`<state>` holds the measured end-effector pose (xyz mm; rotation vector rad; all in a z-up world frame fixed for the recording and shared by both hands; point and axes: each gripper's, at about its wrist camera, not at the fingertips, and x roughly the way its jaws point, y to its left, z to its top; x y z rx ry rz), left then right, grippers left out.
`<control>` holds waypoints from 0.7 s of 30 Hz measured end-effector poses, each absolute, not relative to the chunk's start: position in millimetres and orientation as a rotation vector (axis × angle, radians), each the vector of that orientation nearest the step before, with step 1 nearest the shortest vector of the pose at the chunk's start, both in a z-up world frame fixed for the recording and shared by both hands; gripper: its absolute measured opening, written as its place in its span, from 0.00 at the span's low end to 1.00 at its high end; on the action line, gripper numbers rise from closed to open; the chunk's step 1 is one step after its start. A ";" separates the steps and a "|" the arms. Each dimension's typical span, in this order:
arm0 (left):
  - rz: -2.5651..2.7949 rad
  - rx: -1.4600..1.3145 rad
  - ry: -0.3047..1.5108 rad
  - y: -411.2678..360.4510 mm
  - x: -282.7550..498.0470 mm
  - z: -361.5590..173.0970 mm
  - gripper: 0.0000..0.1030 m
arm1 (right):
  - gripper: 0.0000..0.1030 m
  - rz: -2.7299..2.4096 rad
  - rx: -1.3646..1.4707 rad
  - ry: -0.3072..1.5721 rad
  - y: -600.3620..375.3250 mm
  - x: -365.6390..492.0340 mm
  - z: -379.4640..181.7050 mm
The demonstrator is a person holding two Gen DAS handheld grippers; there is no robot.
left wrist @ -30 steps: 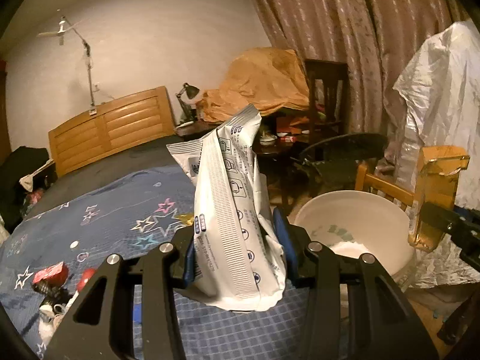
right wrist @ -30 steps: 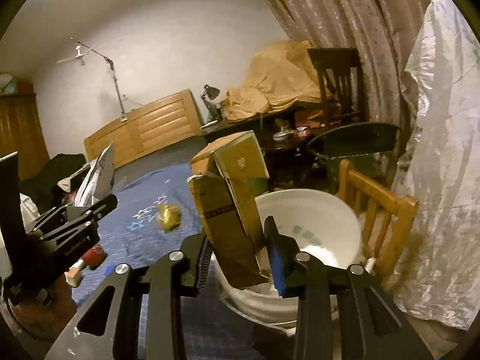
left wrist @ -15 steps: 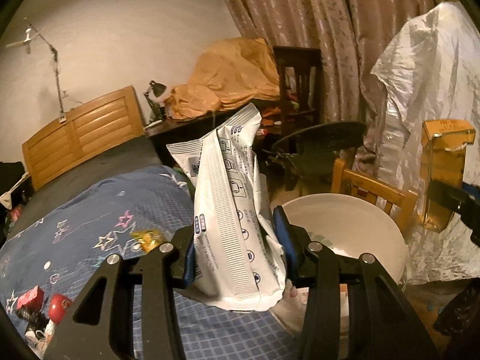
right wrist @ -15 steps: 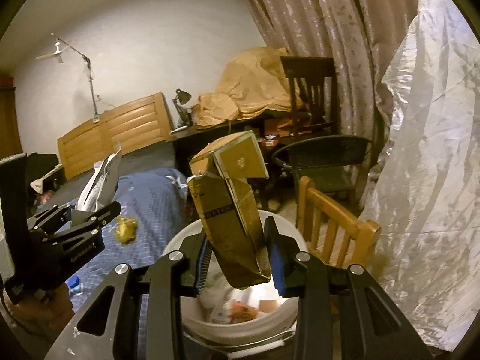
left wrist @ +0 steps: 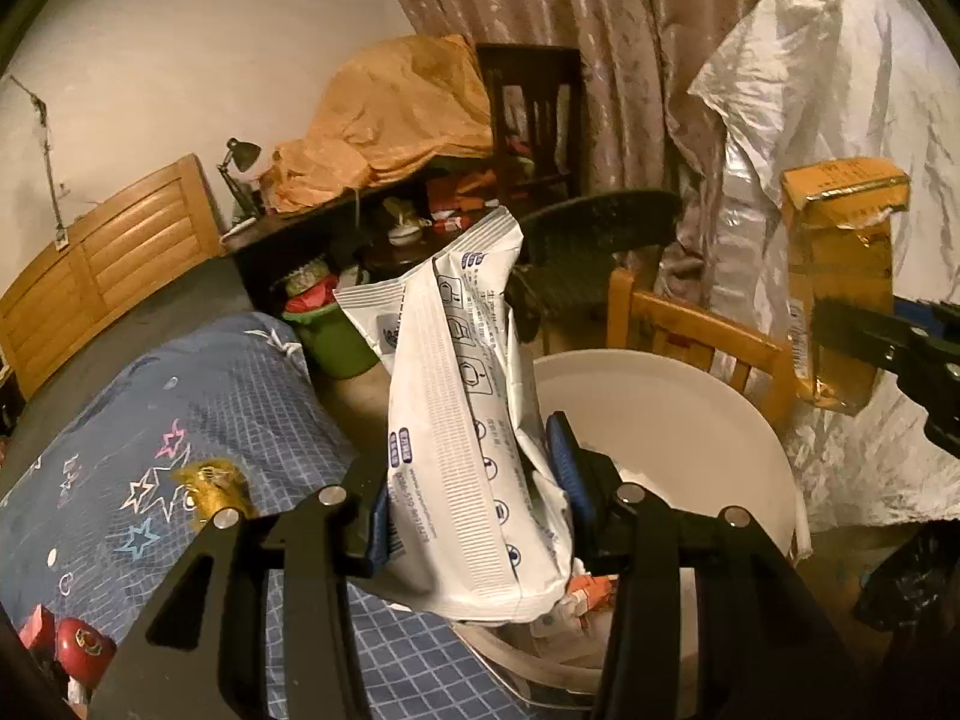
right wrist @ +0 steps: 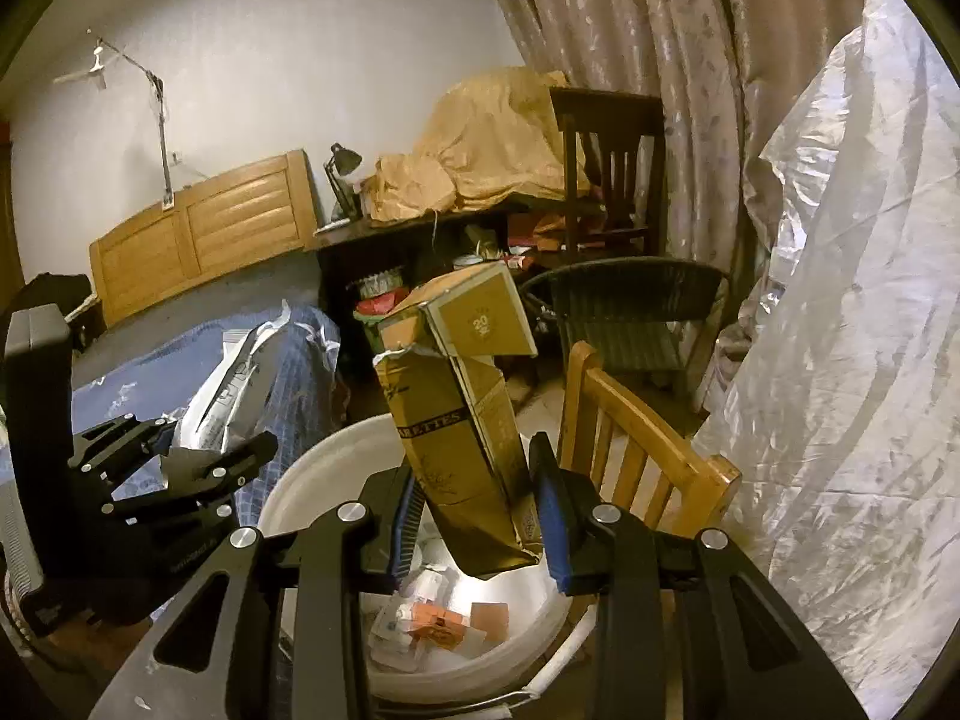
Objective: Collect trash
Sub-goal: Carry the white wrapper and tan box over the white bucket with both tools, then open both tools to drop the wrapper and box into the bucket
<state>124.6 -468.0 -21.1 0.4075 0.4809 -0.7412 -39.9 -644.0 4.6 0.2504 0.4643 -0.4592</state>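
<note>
Over the round white plastic bucket [right wrist: 312, 474], left gripper [left wrist: 474, 498] pinches a crinkly white foil bag [left wrist: 468, 420]; right gripper [right wrist: 474, 510] clamps a crushed, probably cardboard, tan carton [right wrist: 462, 420].

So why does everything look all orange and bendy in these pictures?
Left wrist view: warm, dim room light tints the wall and curtain orange-brown; the fisheye lens bows the headboard and darkens the corners. Right wrist view: same tint and bending; a bright glare spot shines inside the white bucket; the plastic sheet gleams. The held packet and carton look sharp.
</note>
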 end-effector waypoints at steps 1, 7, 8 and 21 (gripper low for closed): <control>-0.744 0.412 0.483 -469.4 124.4 -22.1 0.42 | 0.34 -0.459 0.252 0.474 -645.7 -37.3 2.5; -0.758 0.417 0.509 -474.2 127.0 -27.0 0.42 | 0.34 -0.454 0.254 0.505 -652.5 -31.3 -4.8; -0.758 0.418 0.511 -475.1 127.0 -27.8 0.42 | 0.34 -0.452 0.253 0.508 -652.5 -30.7 -5.7; -0.753 0.435 0.534 -482.1 129.1 -36.6 0.42 | 0.35 -0.410 0.239 0.544 -651.3 -3.7 -14.3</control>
